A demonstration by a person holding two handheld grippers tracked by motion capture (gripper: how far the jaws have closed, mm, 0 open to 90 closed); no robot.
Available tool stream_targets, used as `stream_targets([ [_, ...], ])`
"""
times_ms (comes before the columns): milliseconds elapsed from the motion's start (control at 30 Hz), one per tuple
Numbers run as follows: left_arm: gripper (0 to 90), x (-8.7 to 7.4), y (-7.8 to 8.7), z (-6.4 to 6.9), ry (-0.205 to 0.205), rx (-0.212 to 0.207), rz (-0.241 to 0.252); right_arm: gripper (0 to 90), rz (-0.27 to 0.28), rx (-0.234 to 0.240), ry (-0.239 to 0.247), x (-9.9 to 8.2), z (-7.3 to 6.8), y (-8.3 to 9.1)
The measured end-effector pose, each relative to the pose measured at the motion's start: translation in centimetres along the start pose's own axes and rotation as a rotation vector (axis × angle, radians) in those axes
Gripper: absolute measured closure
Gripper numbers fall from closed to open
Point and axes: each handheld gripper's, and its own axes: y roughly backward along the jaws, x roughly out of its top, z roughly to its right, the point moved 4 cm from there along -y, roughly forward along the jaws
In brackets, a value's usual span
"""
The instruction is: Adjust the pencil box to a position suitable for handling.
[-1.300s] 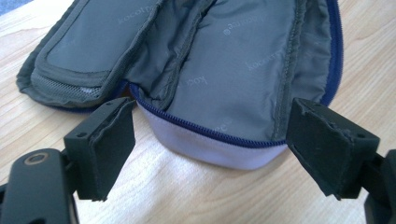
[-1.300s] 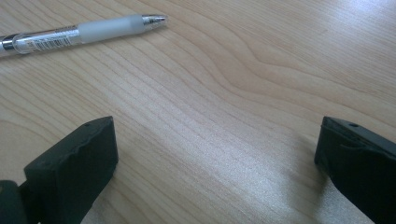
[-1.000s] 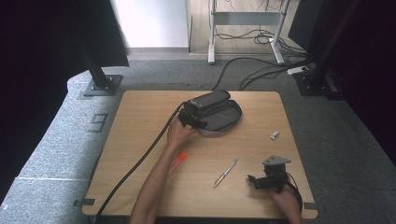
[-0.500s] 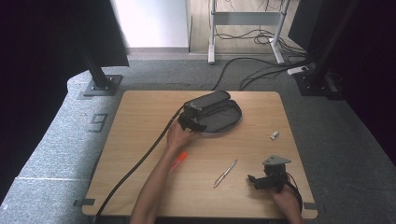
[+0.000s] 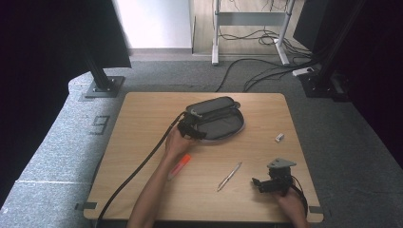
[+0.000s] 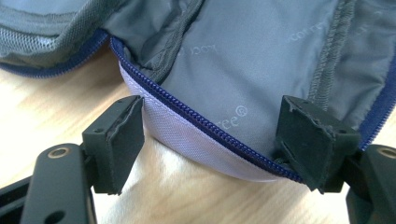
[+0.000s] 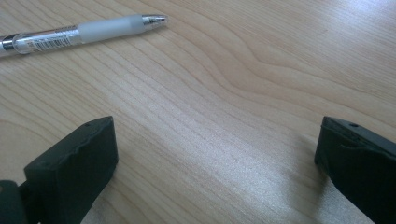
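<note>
A grey pencil case lies open at the middle of the wooden table. My left gripper is at its left edge. In the left gripper view the gripper is open, jaws wide apart on either side of the case's blue zipper rim, with the grey lining beyond. My right gripper rests low near the front right of the table. It is open over bare wood, with a clear pen lying ahead to the left.
An orange marker lies by the left forearm, and the pen lies between the two hands. A small white eraser sits to the right. A thick black cable trails off the front left edge.
My left gripper has slid slightly toward the person along the case's left edge. The right gripper has stayed where it was.
</note>
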Motion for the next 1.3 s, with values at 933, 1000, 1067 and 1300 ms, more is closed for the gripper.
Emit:
stream_targets([
  [933, 24.7, -2.8, 2.0, 2.6, -0.054, -0.014, -0.007, 0.0, -0.001, 0.0, -0.001, 0.0, 0.0, 0.0],
  [1000, 24.7, -3.0, 2.1, 2.9, -0.055, -0.02, -0.002, 0.0, -0.001, 0.0, -0.001, 0.0, 0.0, 0.0],
  [1067, 24.7, -3.3, 2.2, 3.2, -0.06, -0.024, -0.004, 0.0, -0.001, 0.0, -0.001, 0.0, 0.0, 0.0],
  [1300, 24.7, -4.0, 2.8, 4.2, -0.078, -0.029, -0.012, 0.0, -0.001, 0.0, -0.001, 0.0, 0.0, 0.0],
])
